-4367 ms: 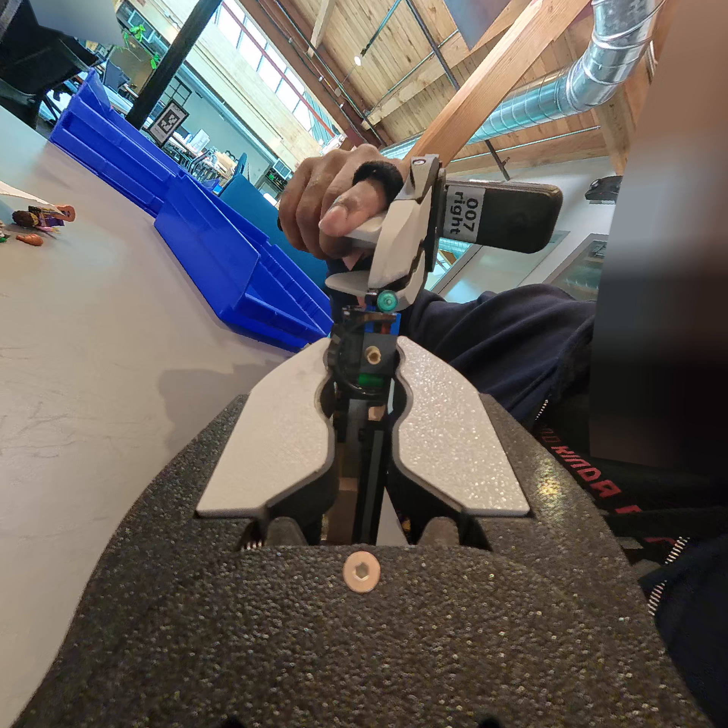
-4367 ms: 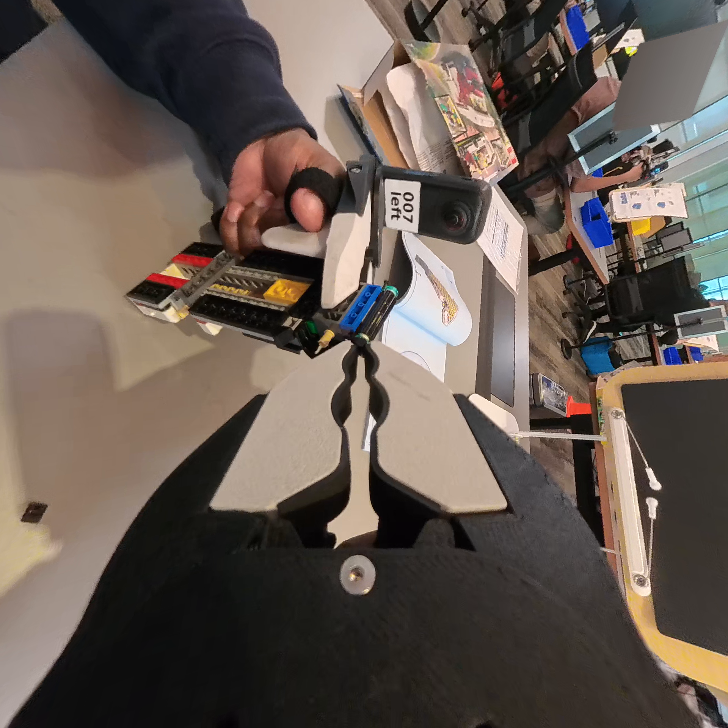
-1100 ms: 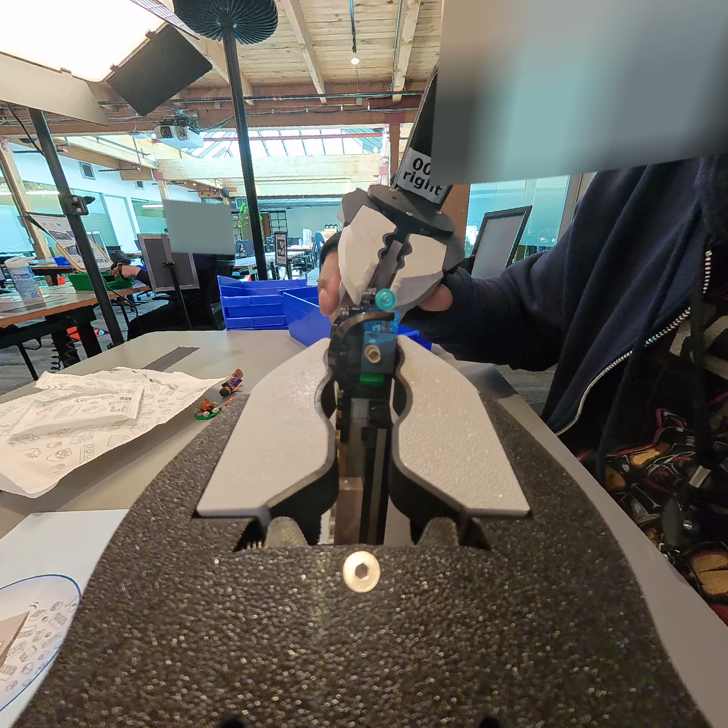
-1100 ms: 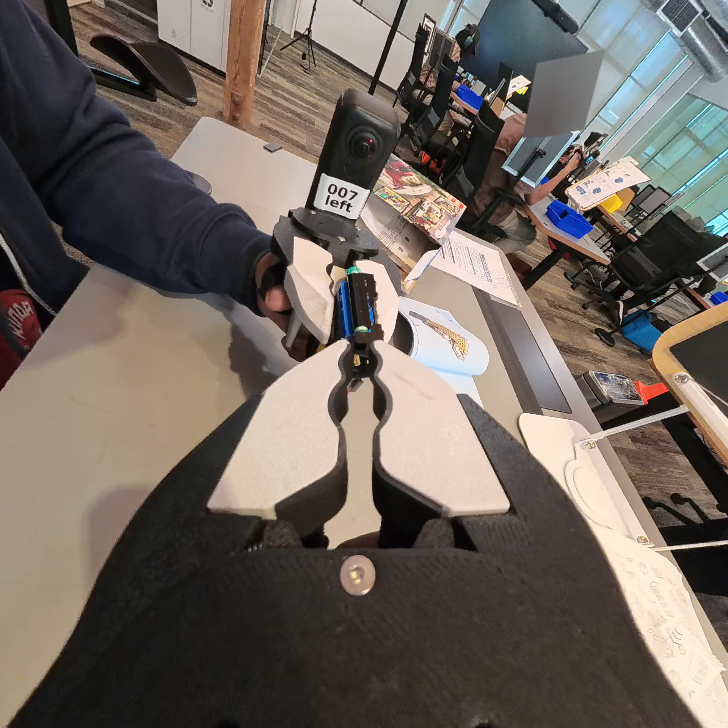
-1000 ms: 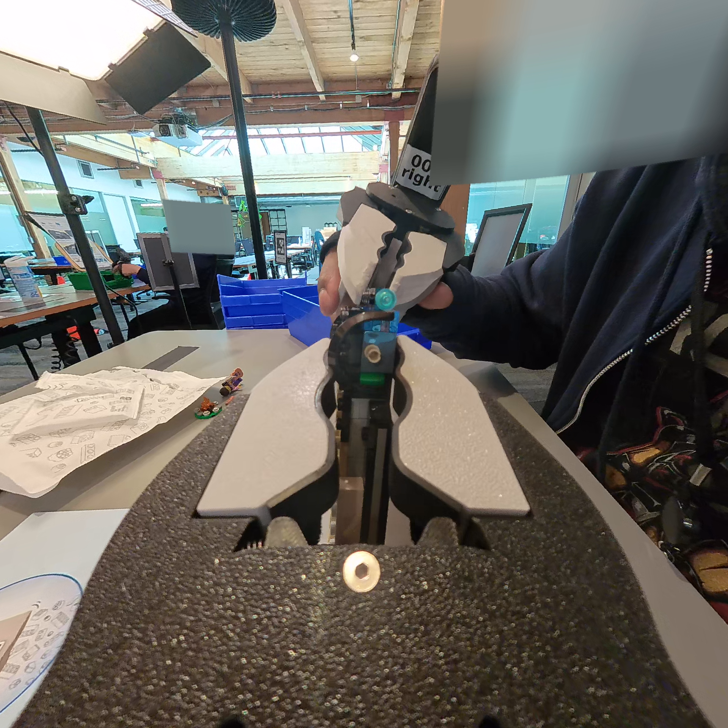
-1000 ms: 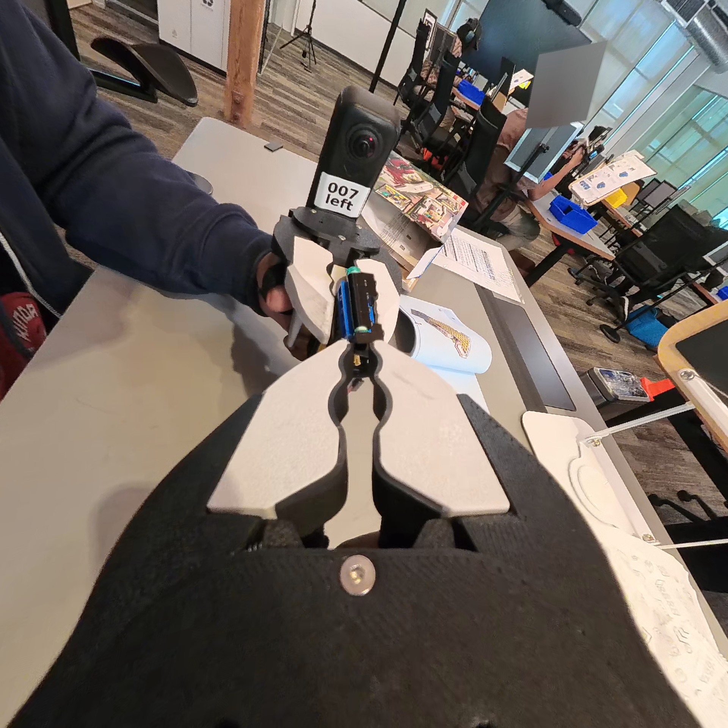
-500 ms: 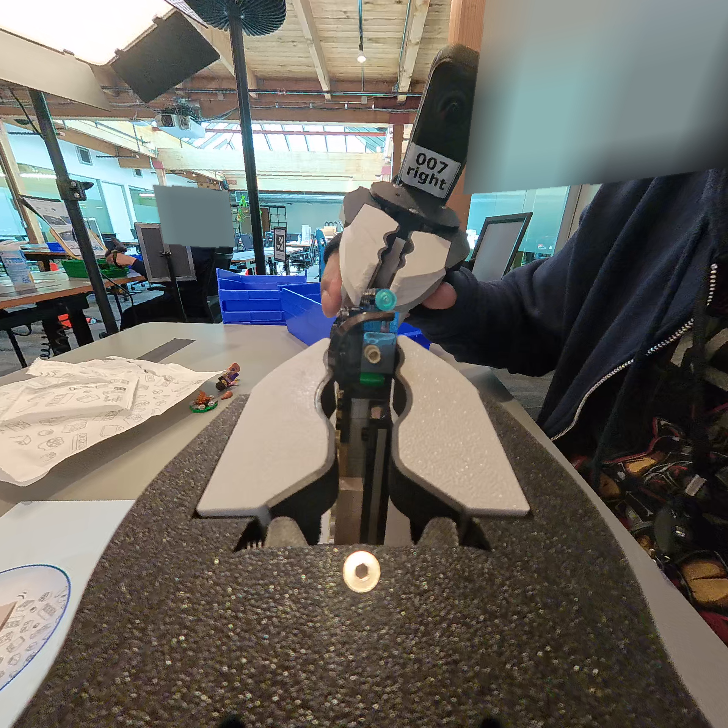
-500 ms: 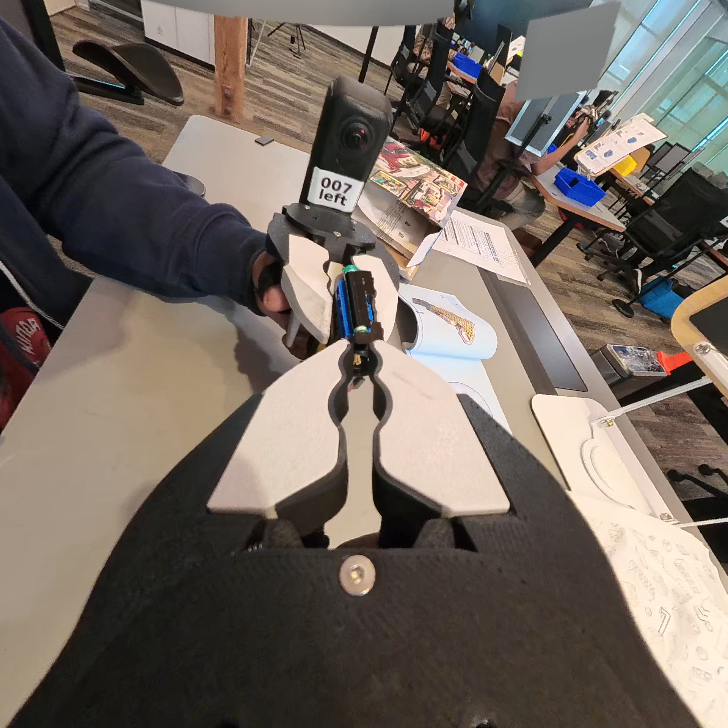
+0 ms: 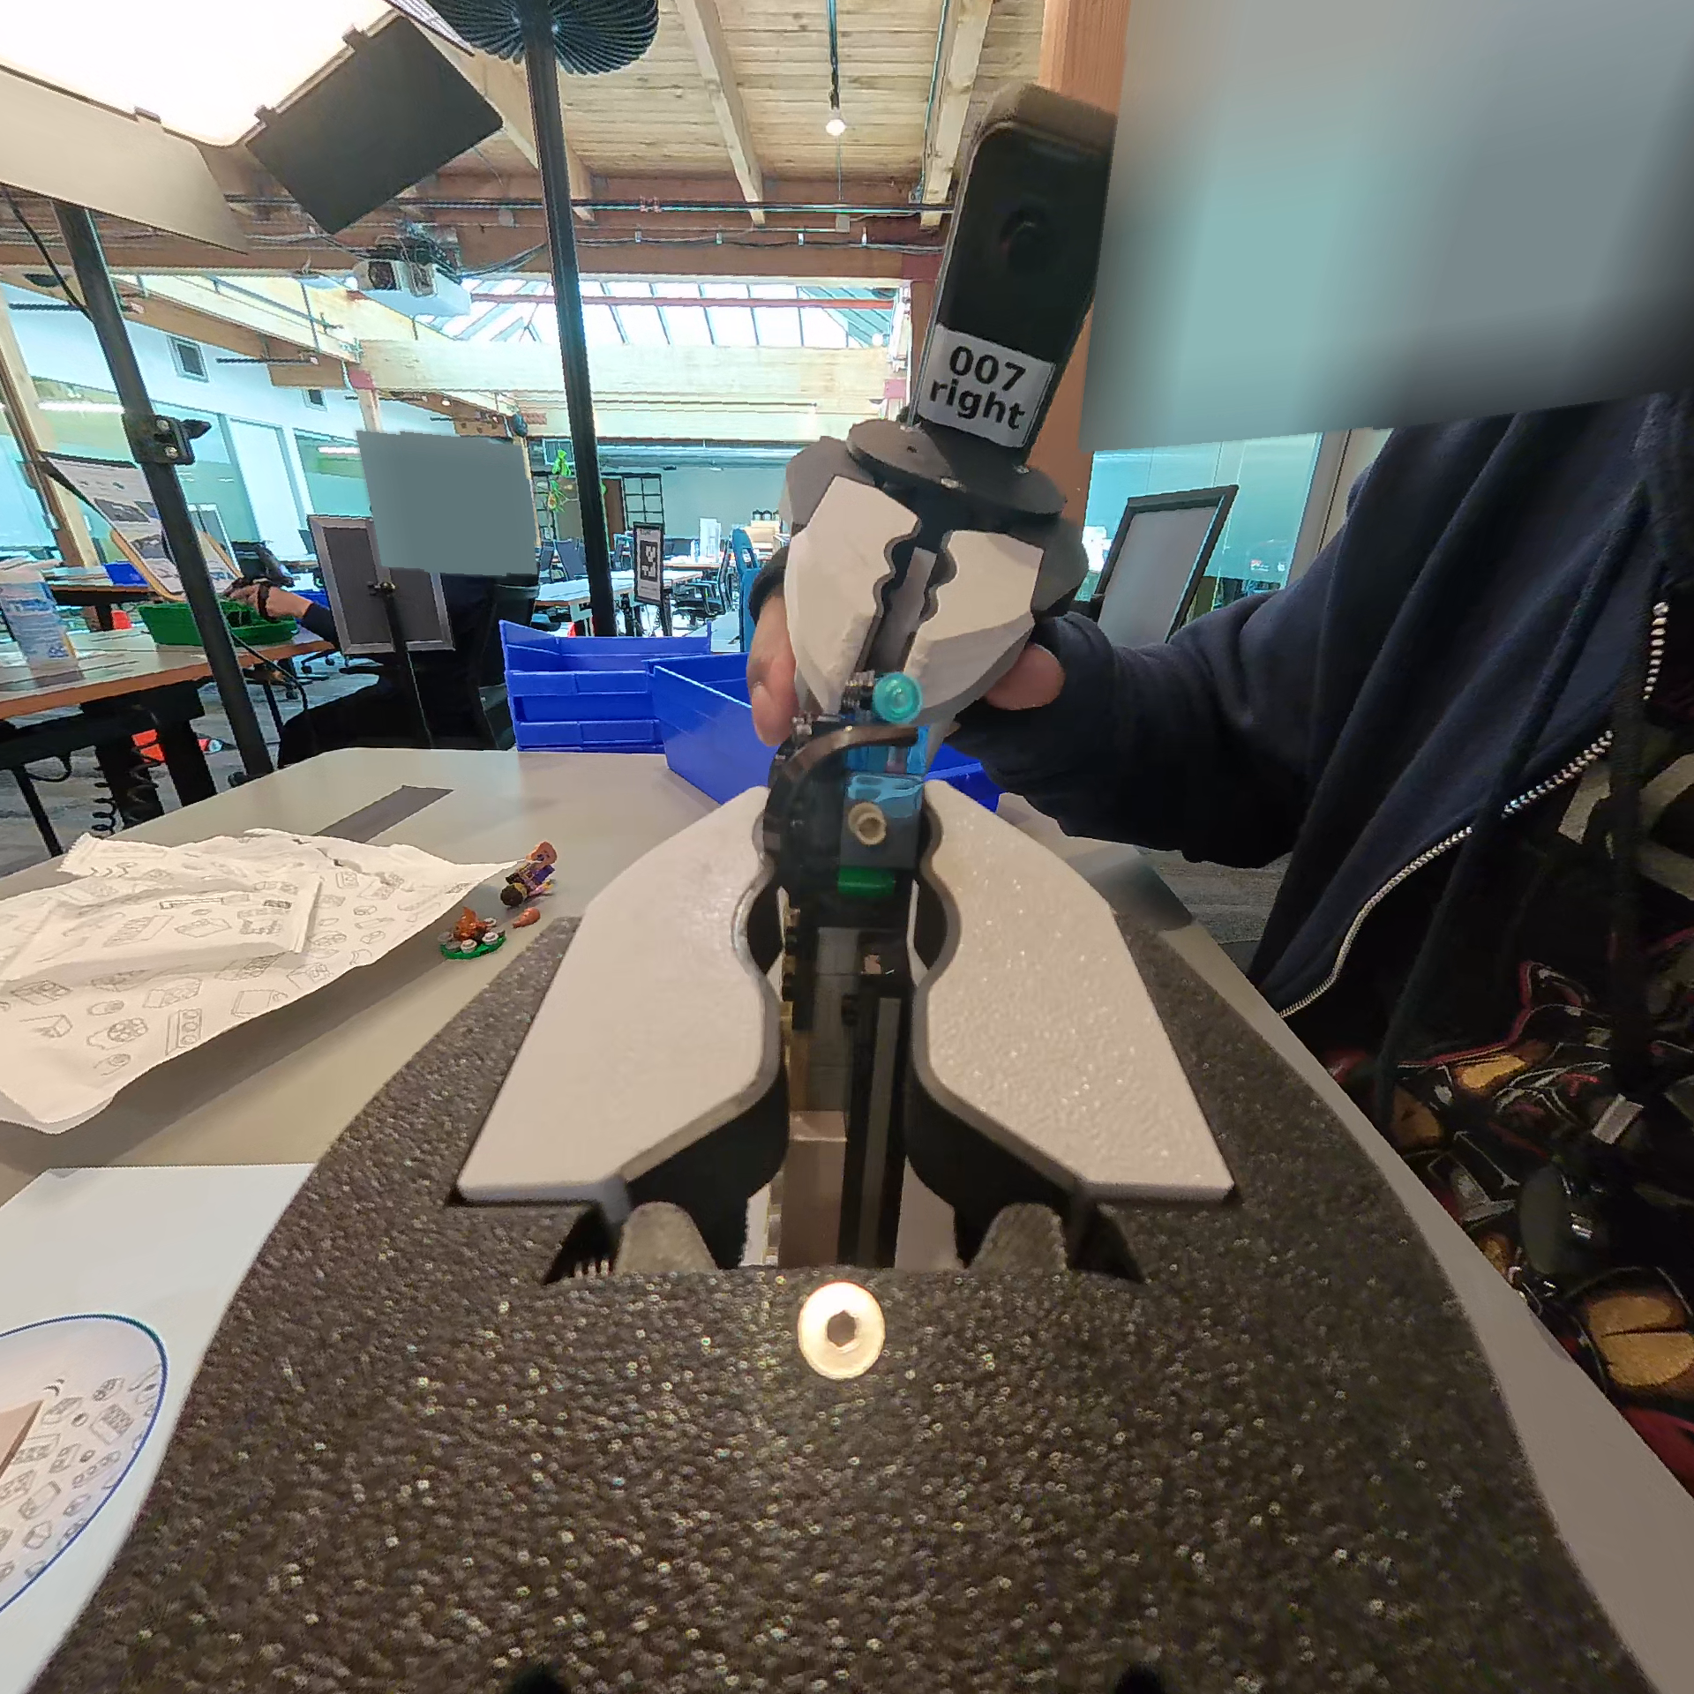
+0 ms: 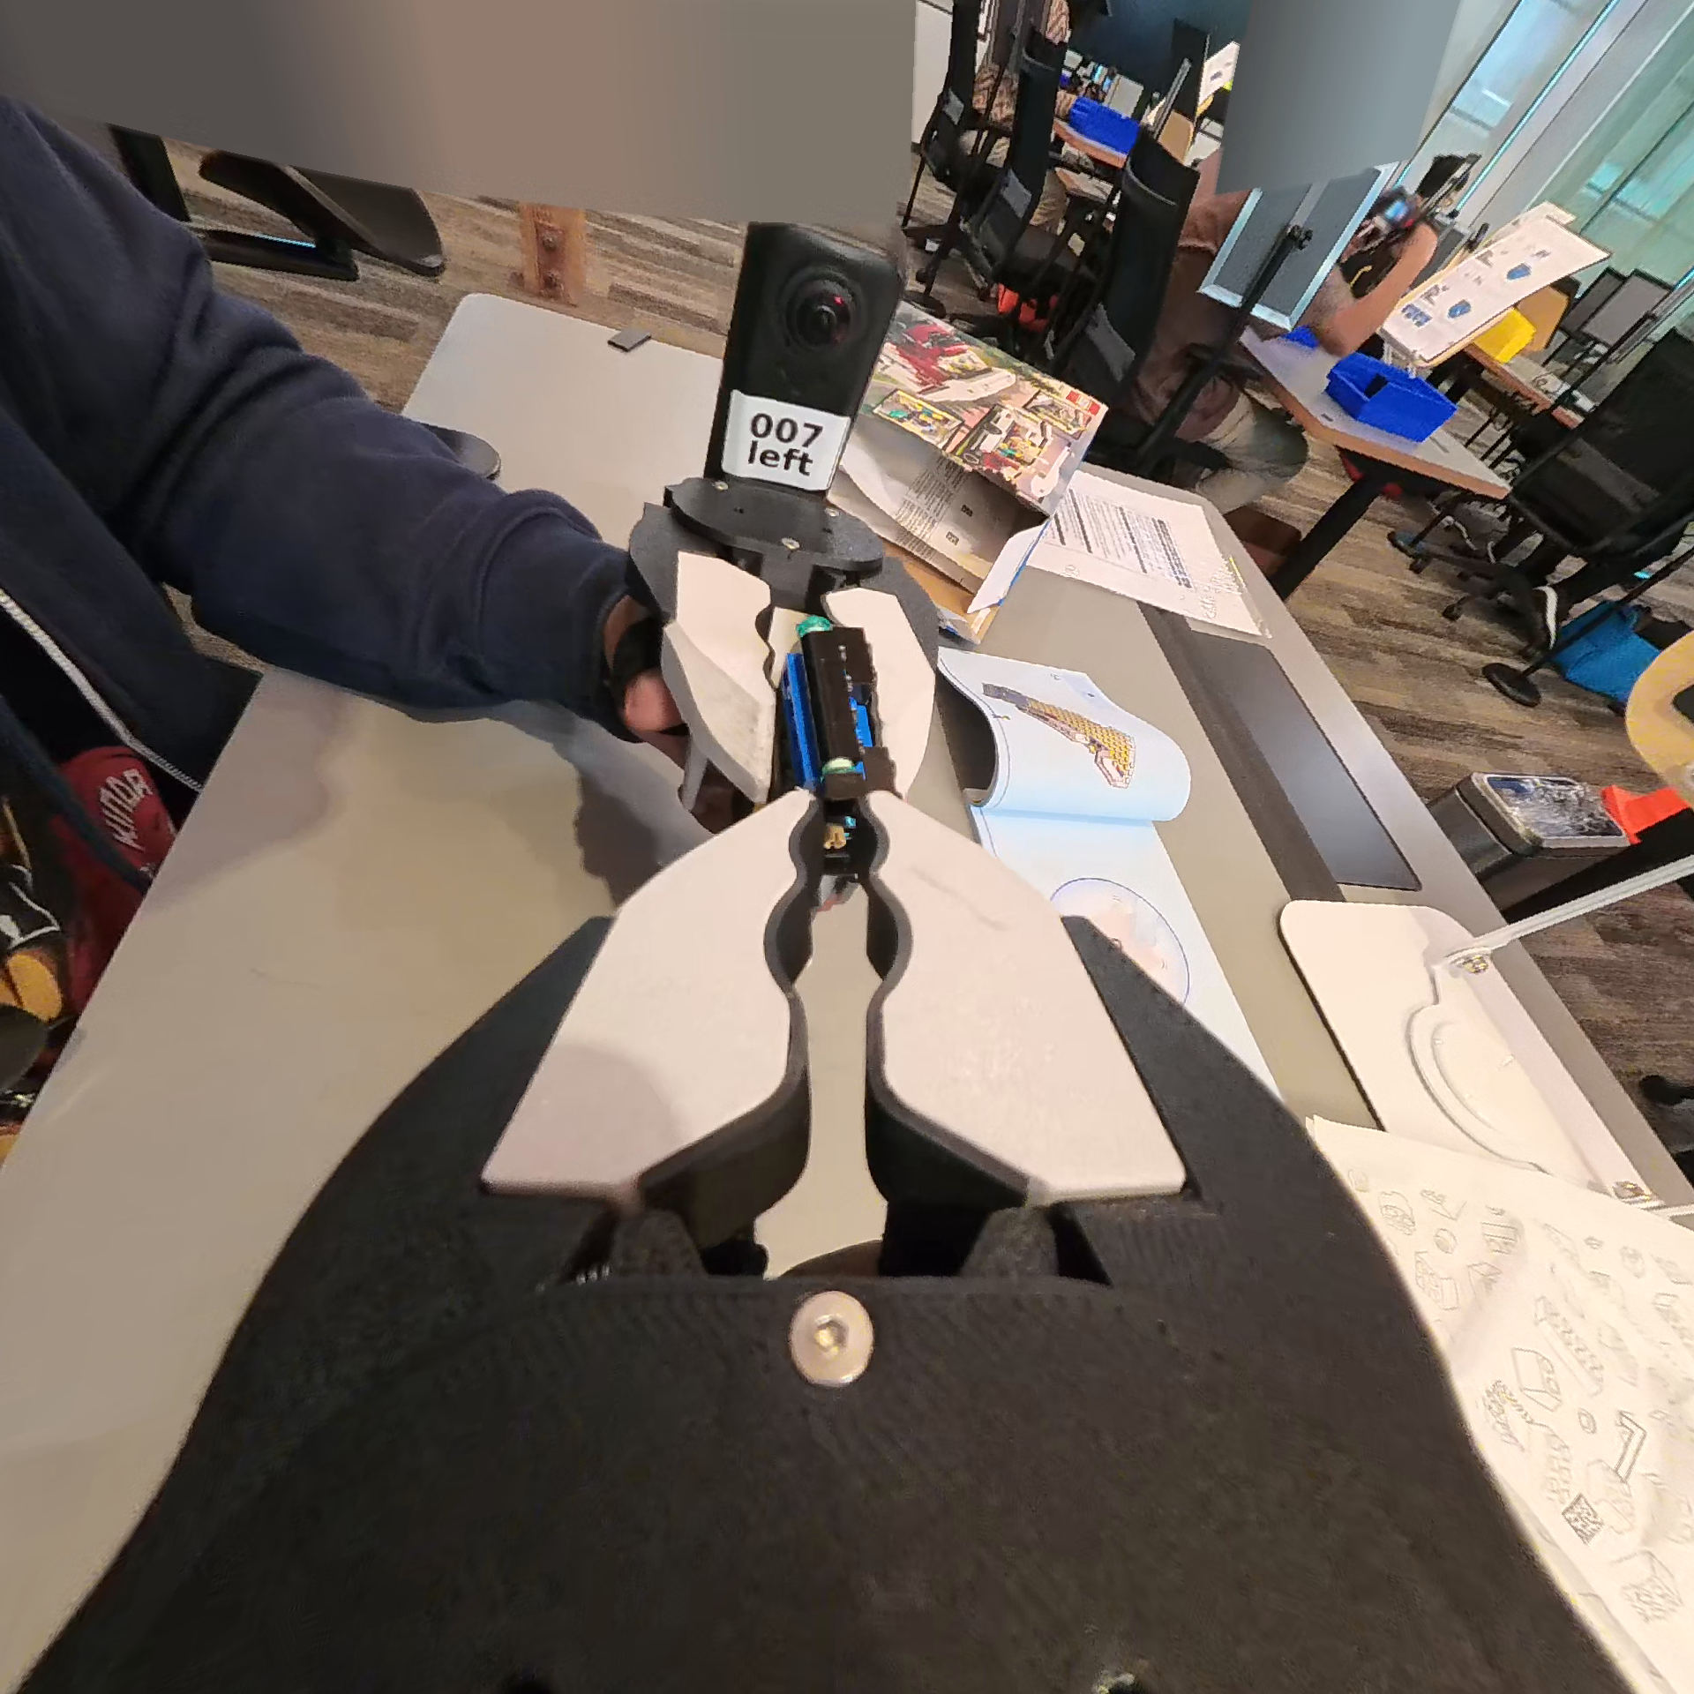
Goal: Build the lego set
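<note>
LEFT GRIPPER (image 9: pixel 845 825): part-closed on a long black-and-blue brick model (image 9: pixel 848 935) that runs between its fingers (image 9: pixel 678 962), both pads pressing its sides, above the grey table (image 9: pixel 587 807).
RIGHT GRIPPER (image 10: pixel 839 830): nearly closed, its tips pinching a small part on the model's near end (image 10: pixel 836 848); the two grippers meet head-on.
LEFT OF MODEL: printed sheets (image 9: pixel 183 944) and small brick figures (image 9: pixel 477 930) on the table.
FAR: blue bins (image 9: pixel 632 683).
RIGHT VIEW, BEYOND MODEL: open booklet (image 10: pixel 1082 761), box (image 10: pixel 972 412).

Both claws and the brick model (image 9: pixel 844 852) turned from sideways to upright, raised
</note>
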`<state>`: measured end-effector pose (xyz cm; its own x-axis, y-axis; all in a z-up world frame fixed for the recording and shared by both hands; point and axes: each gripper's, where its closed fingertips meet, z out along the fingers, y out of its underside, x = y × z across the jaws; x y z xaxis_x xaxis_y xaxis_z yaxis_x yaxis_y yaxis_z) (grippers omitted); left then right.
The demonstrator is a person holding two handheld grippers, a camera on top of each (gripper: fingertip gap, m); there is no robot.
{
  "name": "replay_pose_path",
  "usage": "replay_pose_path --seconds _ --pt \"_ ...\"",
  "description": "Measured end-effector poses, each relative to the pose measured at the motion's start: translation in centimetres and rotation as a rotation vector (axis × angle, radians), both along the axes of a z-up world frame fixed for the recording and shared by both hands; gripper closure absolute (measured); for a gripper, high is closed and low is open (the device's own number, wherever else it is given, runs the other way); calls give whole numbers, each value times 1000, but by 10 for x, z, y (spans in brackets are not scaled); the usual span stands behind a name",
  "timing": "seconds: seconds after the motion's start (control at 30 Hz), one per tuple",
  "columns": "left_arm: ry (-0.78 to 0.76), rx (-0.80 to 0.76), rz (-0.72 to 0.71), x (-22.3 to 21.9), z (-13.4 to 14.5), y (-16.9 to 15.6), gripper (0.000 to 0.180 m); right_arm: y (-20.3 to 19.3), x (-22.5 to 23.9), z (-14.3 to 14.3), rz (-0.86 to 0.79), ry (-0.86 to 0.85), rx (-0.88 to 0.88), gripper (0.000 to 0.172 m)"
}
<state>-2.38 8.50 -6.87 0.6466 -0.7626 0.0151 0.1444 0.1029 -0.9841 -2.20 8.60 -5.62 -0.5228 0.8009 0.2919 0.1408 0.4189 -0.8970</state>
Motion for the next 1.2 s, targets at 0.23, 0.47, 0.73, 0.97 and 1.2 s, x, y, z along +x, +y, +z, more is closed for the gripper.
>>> replay_pose_path --seconds 0.23,0.47,0.73,0.97,1.2 --pt "1 4 -4 1 0 -1 155 1 0 0 -5 11 5 163" --pt "-11 5 -13 2 1 -1 155 1 3 2 -9 43 -1 163" --pt "-37 14 -15 0 4 -2 155 -3 5 4 -6 72 -7 165" --pt "-32 16 -15 1 4 -2 155 -6 5 3 1 72 2 166" --pt "-25 25 -14 1 5 -3 155 2 14 -6 -34 47 21 164"
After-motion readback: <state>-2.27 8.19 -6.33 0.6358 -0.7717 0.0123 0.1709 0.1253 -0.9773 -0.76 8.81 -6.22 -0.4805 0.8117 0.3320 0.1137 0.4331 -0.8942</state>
